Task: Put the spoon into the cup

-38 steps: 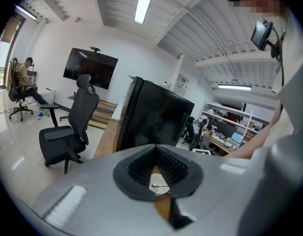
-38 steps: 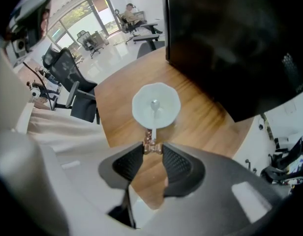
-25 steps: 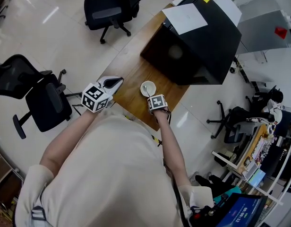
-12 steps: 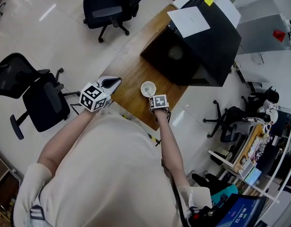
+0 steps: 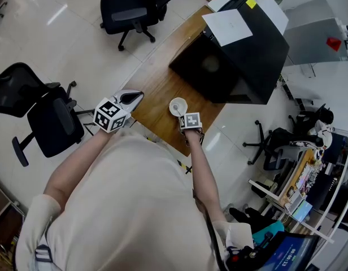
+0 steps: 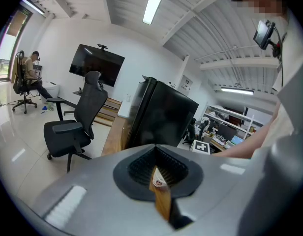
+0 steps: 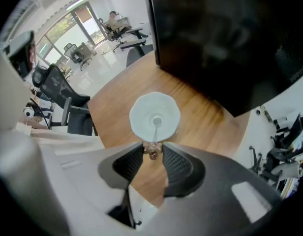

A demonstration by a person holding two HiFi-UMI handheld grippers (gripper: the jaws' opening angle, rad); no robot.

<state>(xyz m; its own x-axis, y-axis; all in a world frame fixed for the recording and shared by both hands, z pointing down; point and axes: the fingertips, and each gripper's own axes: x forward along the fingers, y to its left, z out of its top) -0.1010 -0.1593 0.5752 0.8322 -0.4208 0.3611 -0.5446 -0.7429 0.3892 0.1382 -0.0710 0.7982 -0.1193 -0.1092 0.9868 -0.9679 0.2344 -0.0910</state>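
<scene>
Right gripper view shows the right gripper clamped on the slim pale spoon by its handle, bowl down inside the round white cup on the brown wooden table; a sideways pull could tip the cup; only the head view shows the left gripper, closed and empty, off to the left.

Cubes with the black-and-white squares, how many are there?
2. One cube rides on the left gripper, the other cube on the right gripper, just by the white cup. I see none hidden.
</scene>
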